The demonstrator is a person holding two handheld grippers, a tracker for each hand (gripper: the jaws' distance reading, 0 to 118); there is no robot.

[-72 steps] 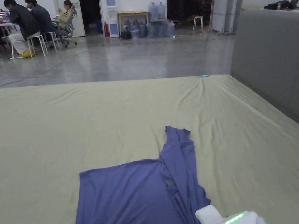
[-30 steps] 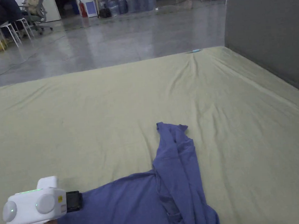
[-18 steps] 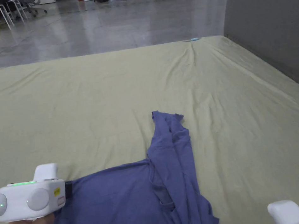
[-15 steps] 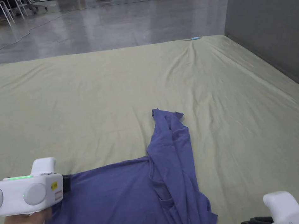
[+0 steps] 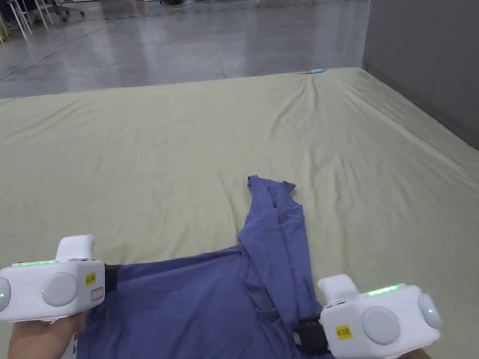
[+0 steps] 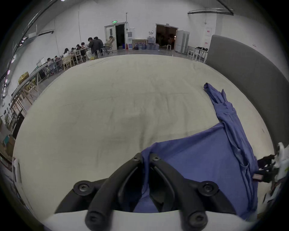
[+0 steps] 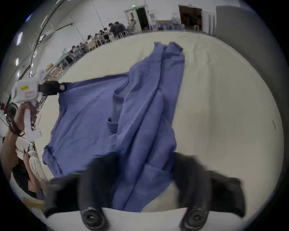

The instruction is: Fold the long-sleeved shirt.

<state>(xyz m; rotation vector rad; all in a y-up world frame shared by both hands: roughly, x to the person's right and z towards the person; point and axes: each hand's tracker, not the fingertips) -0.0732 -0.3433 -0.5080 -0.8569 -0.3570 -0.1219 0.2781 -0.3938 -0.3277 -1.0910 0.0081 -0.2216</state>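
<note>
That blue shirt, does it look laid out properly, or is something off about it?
The shirt is not flat. Its right side is bunched into a ridge of folds running away from the person, ending in a crumpled tip. The left gripper pinches its far left corner; the right gripper is open at the bunched side.

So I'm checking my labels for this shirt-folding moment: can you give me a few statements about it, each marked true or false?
1. The left gripper has its jaws shut on a corner of the blue shirt. True.
2. The right gripper is shut on the shirt. False: its jaws are spread, with cloth between them.
3. The shirt lies on a green sheet. True.
4. The sleeves are spread out to both sides. False: they lie bunched together, pointing away.
</note>
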